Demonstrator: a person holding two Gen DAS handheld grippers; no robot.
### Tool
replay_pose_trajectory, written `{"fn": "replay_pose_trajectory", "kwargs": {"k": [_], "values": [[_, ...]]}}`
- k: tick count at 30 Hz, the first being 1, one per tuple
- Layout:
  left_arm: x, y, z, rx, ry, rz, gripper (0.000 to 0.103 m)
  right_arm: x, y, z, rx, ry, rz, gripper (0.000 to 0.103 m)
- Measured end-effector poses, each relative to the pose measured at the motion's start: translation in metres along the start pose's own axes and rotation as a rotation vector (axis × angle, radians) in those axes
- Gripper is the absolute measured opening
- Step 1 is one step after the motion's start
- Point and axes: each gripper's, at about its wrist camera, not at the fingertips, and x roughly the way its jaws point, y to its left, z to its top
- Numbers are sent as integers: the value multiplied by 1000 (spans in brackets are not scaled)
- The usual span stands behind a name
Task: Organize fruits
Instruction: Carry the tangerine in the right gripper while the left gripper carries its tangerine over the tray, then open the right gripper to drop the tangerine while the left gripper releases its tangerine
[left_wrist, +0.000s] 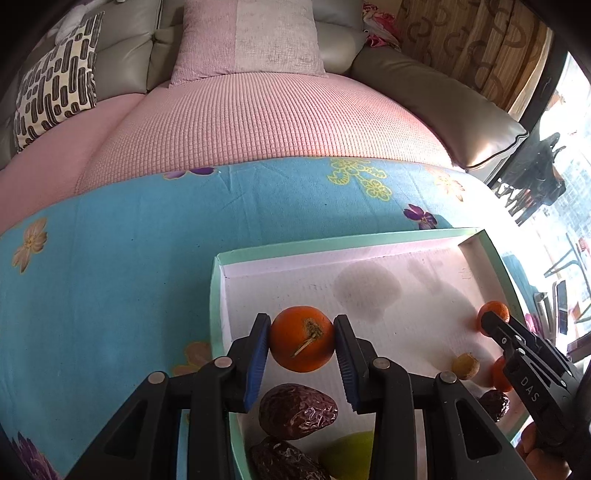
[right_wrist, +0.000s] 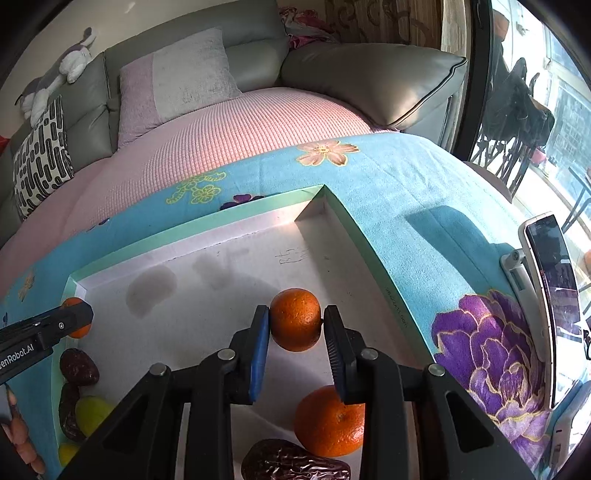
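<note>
— What are the two grippers doing over the tray (left_wrist: 218, 295)?

— The left gripper (left_wrist: 301, 345) is clamping an orange (left_wrist: 301, 341) near the tray's left wall; the right gripper (right_wrist: 295, 341) is squeezing another orange (right_wrist: 295, 319) nearer its right wall.

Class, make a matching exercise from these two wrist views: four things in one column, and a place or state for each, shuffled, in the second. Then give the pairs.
Things
1. stemmed orange
2. tray
3. phone
4. striped cushion

Places or states
A. on the sofa, far left
B. upright in a stand at the right of the cloth
C. clamped in the left gripper
D. lying on the blue flowered cloth, holding fruit

Pairs: 1-C, 2-D, 3-B, 4-A
</note>
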Motion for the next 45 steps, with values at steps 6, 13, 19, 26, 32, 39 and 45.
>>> {"fn": "replay_pose_trajectory", "kwargs": {"k": [6,13,19,26,32,39,45], "values": [[10,2,-5,1,29,14,37,3,1,1,-21,-2,-8,31],[9,1,-6,4,29,19,37,2,3,1,-27,2,-12,31],[8,0,-6,9,37,25,38,2,3,1,-29,5,-17,32],[4,0,-7,9,38,30,39,1,5,1,-32,12,-29,32],[-9,-1,-6,17,16,28,46,-6,5,2,-39,3,-36,38],[-30,1,-4,13,-30,26,47,-22,8,6,-54,-24,-42,41],[-42,10,-4,-7,-57,46,55,-27,13,8,-71,-25,-40,41]]}}
